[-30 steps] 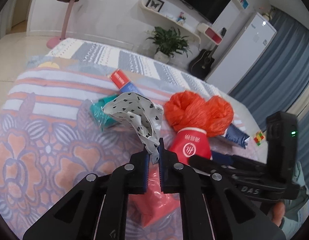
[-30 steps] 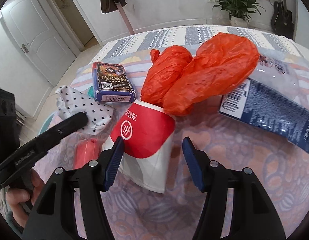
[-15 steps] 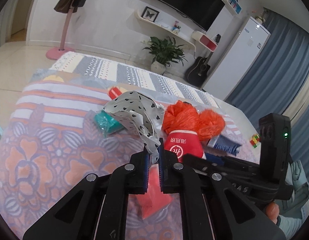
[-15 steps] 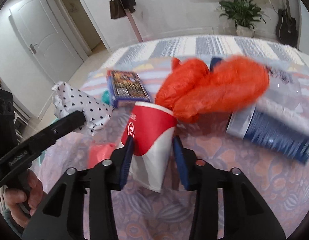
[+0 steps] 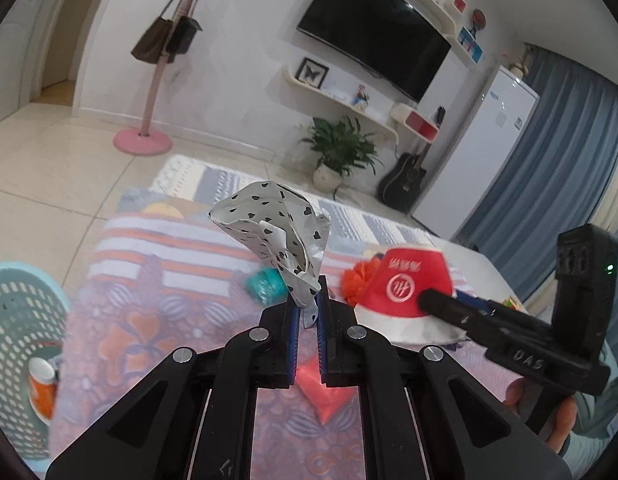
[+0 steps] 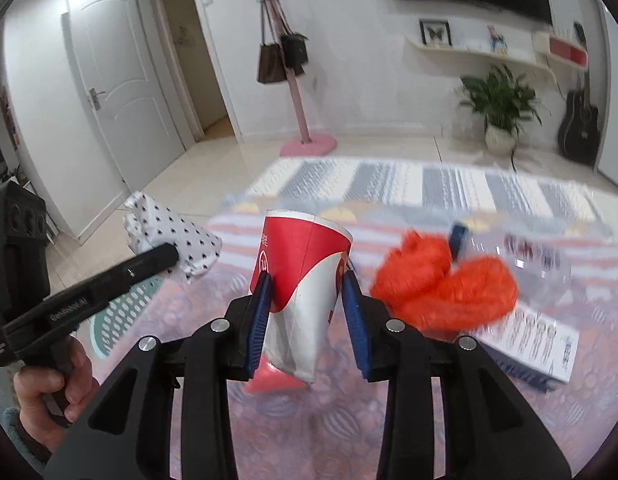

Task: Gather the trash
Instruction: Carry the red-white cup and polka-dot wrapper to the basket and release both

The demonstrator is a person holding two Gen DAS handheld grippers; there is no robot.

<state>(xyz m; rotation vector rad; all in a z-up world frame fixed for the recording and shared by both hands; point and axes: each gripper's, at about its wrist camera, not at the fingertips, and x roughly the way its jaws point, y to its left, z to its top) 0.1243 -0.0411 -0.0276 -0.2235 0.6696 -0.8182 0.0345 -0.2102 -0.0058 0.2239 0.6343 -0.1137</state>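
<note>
My left gripper (image 5: 307, 304) is shut on a crumpled white paper with black spots (image 5: 269, 224) and holds it up above the patterned tablecloth (image 5: 149, 320). My right gripper (image 6: 307, 292) is shut on a red and white paper cup (image 6: 305, 256). Its blue pads squeeze the cup's sides and the cup is off the table, tilted. In the left wrist view the same cup (image 5: 405, 284) hangs to the right of the paper. A crumpled orange plastic bag (image 6: 445, 284) lies on the table, just right of the cup.
A teal perforated basket (image 5: 17, 304) stands off the table's left edge with a cup (image 5: 41, 384) inside. A red packet (image 5: 325, 388), a teal wad (image 5: 265, 284) and a blue and white packet (image 6: 537, 344) lie on the cloth. A person's hand (image 6: 49, 392) grips the left tool.
The right gripper closed on the cup and raised it off the table. The left gripper rose with the spotted paper. The basket came into view at the left.
</note>
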